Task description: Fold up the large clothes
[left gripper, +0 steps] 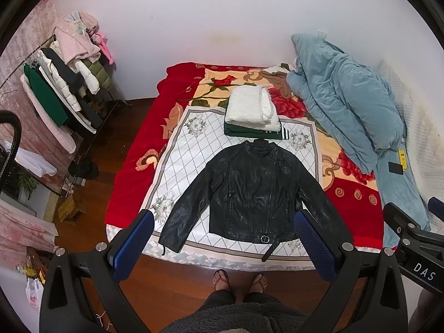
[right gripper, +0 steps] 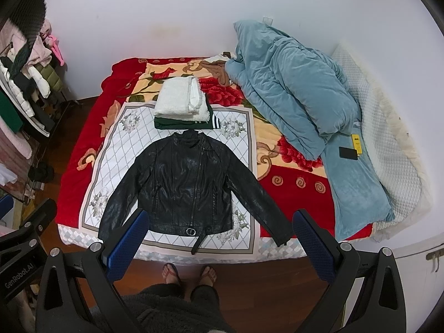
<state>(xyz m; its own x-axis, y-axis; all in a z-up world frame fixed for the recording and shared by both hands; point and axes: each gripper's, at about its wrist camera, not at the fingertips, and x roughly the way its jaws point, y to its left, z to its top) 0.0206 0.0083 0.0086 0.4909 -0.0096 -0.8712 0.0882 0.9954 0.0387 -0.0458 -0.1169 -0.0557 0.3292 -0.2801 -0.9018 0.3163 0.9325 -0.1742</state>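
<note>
Bed (left gripper: 133, 183) holding black jacket (left gripper: 249, 188); folded pile beyond its collar; left gripper (left gripper: 224, 238), right gripper (right gripper: 219, 238) hovering spread wide, empty; "DAS", "GenRobot.AI" showing.

The bed (left gripper: 130, 183) stands on a dark wooden floor (left gripper: 177, 280) and is covered by a red floral blanket (left gripper: 352, 194). A white diamond-pattern cloth (left gripper: 180, 161) lies flat on the blanket. A black leather jacket (left gripper: 249, 191) lies spread on this cloth, sleeves angled outward. Beyond its collar sits a stack: a folded white garment (left gripper: 249, 108) on a folded green garment (left gripper: 244, 133). A blue quilt (left gripper: 347, 97) is bunched along the right side.
</note>
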